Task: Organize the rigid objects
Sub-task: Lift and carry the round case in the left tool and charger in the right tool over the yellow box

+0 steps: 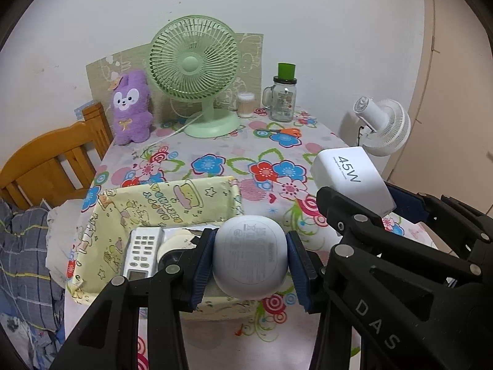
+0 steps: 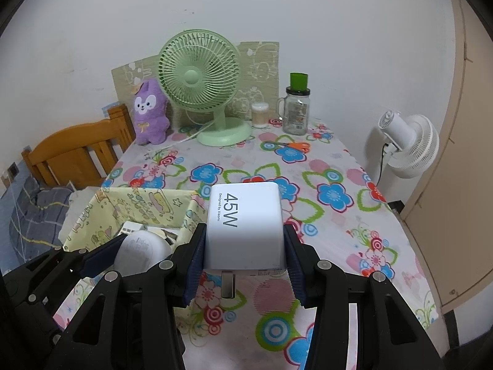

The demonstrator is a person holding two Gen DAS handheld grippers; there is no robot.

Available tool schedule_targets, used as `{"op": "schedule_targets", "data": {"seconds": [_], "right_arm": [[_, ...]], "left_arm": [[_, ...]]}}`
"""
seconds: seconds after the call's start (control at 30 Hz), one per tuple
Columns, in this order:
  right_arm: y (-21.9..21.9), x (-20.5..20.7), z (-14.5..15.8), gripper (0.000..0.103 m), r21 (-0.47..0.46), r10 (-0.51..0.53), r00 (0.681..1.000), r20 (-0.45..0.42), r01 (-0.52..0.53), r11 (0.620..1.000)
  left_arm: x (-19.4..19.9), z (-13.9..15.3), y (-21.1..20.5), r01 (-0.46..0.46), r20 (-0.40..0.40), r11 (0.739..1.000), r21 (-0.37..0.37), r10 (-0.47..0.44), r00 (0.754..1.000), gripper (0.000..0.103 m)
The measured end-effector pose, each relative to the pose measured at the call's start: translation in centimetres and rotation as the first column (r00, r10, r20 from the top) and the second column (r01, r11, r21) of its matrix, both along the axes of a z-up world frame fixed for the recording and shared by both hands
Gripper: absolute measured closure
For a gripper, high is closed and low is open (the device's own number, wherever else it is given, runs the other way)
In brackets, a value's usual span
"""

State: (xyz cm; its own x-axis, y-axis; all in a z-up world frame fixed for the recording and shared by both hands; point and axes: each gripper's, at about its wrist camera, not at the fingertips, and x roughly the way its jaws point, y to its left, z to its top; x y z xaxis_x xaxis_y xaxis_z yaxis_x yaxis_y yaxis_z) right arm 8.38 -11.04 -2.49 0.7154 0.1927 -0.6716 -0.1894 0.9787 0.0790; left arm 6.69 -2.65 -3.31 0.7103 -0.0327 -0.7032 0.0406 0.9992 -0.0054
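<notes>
With the left gripper (image 1: 251,262) clamped on the rounded white earbud case (image 1: 251,256) above the yellow fabric basket (image 1: 172,200) and the right gripper (image 2: 243,256) clamped on the 45W charger (image 2: 245,225) beside it, lower each well inside before parting the jaws.

Both wrist views look steeply down, close over the floral table (image 1: 215,154) — sharing the green fan (image 2: 198,74).

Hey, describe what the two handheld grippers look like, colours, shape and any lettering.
Both the left gripper and the right gripper are black plastic linkages with silver round pivot pins and dark blue ribbed fingers. The left wrist view shows white letters "DAS" on the right gripper's arm. No cables, hands or sleeves show.
</notes>
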Motion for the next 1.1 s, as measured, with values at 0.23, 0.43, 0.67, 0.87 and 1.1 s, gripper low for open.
{"op": "schedule_targets", "data": {"seconds": [0.23,0.43,0.67,0.87,1.1], "right_arm": [[1.9,1.0,-0.2,0.052,0.000,0.024,1.000,-0.007,-0.024,1.000],[3.5,1.9,-0.7,0.052,0.000,0.052,0.998,-0.020,-0.052,0.999],[5.6,2.8,-1.3,0.052,-0.014,0.084,0.996,-0.036,-0.084,0.996],[7.6,3.7,-2.1,0.052,-0.019,0.120,0.991,-0.063,-0.121,0.992],[9.6,4.6,-2.9,0.052,-0.039,0.148,0.985,-0.086,-0.151,0.988]], "left_arm": [[0.9,-0.4,2.0,-0.029,-0.014,1.000,-0.003,0.029,0.999,0.055],[1.8,-0.9,3.7,-0.051,-0.033,0.999,-0.005,0.051,0.998,0.055],[2.6,-1.8,5.8,-0.079,-0.057,0.997,-0.012,0.078,0.995,0.055],[3.2,-2.6,7.2,-0.092,-0.084,0.996,-0.013,0.091,0.992,0.055],[3.9,-3.7,8.8,-0.113,-0.113,0.993,-0.025,0.110,0.987,0.055]]}}
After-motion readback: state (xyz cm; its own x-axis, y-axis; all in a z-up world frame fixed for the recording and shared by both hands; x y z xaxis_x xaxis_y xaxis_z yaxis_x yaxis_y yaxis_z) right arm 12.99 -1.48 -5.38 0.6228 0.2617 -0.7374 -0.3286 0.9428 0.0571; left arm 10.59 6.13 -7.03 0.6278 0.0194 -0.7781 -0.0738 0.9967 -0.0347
